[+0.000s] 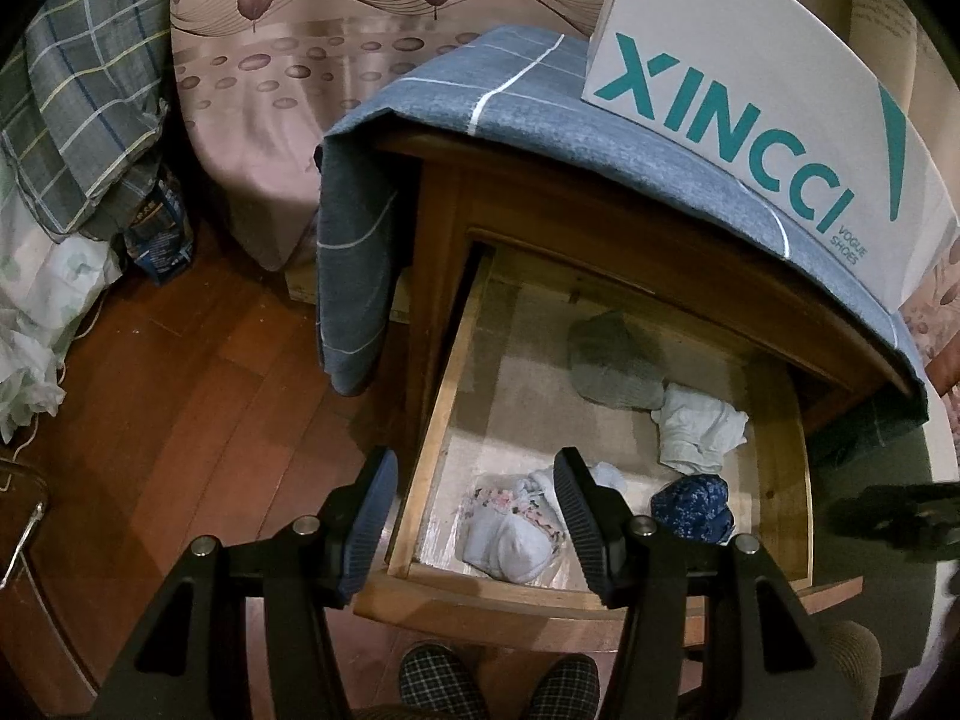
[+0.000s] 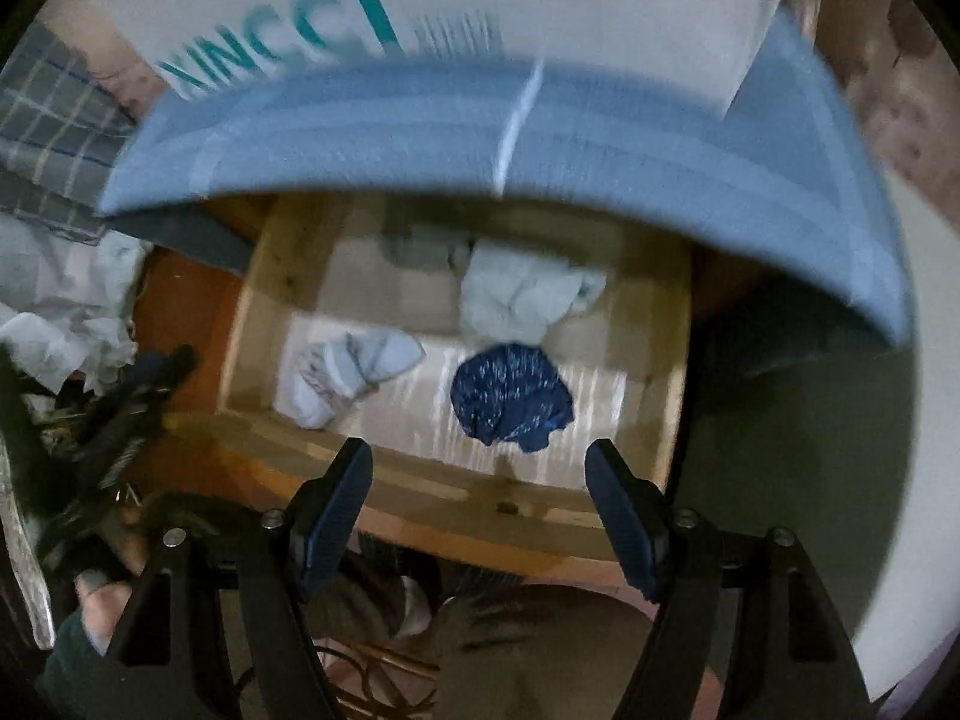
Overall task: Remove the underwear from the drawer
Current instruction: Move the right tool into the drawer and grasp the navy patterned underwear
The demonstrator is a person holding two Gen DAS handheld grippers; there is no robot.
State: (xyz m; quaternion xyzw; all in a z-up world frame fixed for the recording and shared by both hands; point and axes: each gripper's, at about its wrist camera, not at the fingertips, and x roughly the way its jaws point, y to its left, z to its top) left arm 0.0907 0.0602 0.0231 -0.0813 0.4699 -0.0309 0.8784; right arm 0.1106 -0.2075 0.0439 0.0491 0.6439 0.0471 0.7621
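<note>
The wooden drawer is pulled out of a nightstand and holds several small garments. A dark blue patterned piece of underwear lies at its front right, a light blue piece with floral trim at the front left, a pale bundle and a grey one further back. My left gripper hangs open over the drawer's front left corner with nothing between its fingers. My right gripper is open above the drawer's front rim, just short of the dark blue underwear. This view is motion-blurred.
A blue cloth covers the nightstand top and overhangs the drawer's back. A white shoebox stands on it. A bed with a pink sheet and a plaid pillow lie to the left. Checked slippers stand on the wood floor.
</note>
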